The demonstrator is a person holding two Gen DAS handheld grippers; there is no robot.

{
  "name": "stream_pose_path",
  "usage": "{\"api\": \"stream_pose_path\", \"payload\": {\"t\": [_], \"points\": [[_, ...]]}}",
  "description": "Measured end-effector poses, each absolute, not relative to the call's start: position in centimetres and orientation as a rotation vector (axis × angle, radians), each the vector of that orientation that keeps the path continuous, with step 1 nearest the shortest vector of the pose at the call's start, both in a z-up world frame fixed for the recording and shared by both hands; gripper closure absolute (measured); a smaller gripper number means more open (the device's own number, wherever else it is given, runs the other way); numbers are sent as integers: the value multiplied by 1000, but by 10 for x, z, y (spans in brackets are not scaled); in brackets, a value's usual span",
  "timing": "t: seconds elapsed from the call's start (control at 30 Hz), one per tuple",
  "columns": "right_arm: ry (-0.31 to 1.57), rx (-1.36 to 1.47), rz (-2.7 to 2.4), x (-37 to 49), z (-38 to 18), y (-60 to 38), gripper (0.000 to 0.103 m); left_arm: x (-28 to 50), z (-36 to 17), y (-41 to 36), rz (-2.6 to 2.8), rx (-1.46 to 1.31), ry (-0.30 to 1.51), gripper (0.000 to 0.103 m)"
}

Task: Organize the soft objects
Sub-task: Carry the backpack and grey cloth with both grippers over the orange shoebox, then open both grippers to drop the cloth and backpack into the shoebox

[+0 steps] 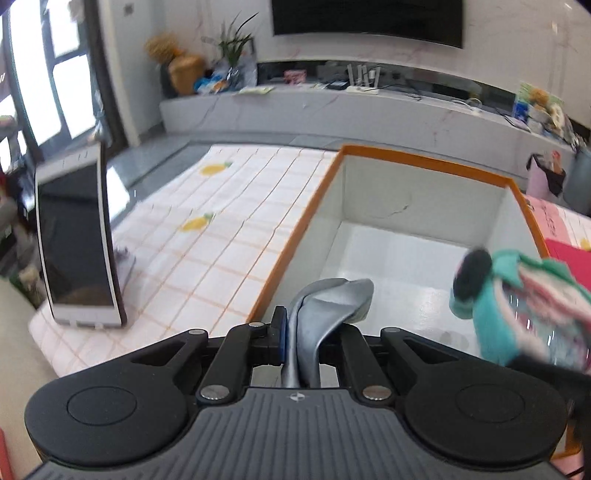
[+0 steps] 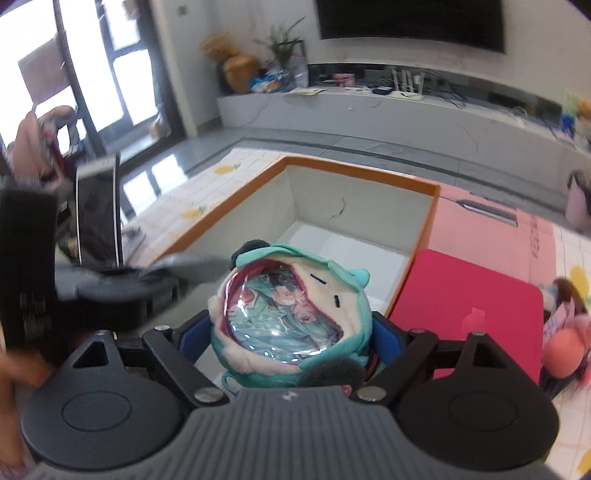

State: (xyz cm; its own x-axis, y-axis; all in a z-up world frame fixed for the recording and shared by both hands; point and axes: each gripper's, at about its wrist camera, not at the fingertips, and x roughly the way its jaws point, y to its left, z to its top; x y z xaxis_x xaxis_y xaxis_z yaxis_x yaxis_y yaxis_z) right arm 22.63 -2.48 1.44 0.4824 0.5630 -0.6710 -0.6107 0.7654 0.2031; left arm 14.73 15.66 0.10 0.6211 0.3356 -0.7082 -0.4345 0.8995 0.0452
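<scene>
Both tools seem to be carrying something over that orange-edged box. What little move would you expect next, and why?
Probably the left tool opens, dropping its grey soft piece into the box: the piece already hangs over the box's bare floor. The right tool, gripping the teal plush, would likely follow.

Wall television [image 1: 367,22]; bright windows [image 1: 44,74]
</scene>
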Motion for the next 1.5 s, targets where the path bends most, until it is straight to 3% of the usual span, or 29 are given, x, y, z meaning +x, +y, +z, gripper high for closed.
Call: {"api": "stream_pose_path", "payload": {"t": [0.37, 0.53, 0.67, 0.97, 1.07, 1.17, 1.37, 1.43, 1.5], "points": [[721, -209, 708, 213, -6, 5, 17, 156, 2, 159, 356, -252, 805, 94], [658, -247, 823, 198, -3, 11, 17, 129, 40, 173, 227, -427, 555, 94], [692, -103, 848, 211, 3, -1, 17, 120, 59, 184, 37, -597, 410, 94], [722, -174, 780, 217, -9, 1, 17, 145, 20, 194, 236, -563, 730, 94], [721, -216, 780, 214, -12, 4, 17, 147, 17, 182, 283, -422, 778, 94], [746, -219, 783, 216, -16, 7, 17, 149, 14, 164, 269, -319, 826, 85], [753, -289, 718, 220, -18, 16, 17, 151, 8, 145, 333, -186, 882, 85], [752, -291, 725, 220, -20, 16, 17, 151, 9, 141, 333, -170, 882, 80], [753, -293, 721, 221, -20, 16, 17, 150, 10, 136, 325, -164, 872, 61]]}}
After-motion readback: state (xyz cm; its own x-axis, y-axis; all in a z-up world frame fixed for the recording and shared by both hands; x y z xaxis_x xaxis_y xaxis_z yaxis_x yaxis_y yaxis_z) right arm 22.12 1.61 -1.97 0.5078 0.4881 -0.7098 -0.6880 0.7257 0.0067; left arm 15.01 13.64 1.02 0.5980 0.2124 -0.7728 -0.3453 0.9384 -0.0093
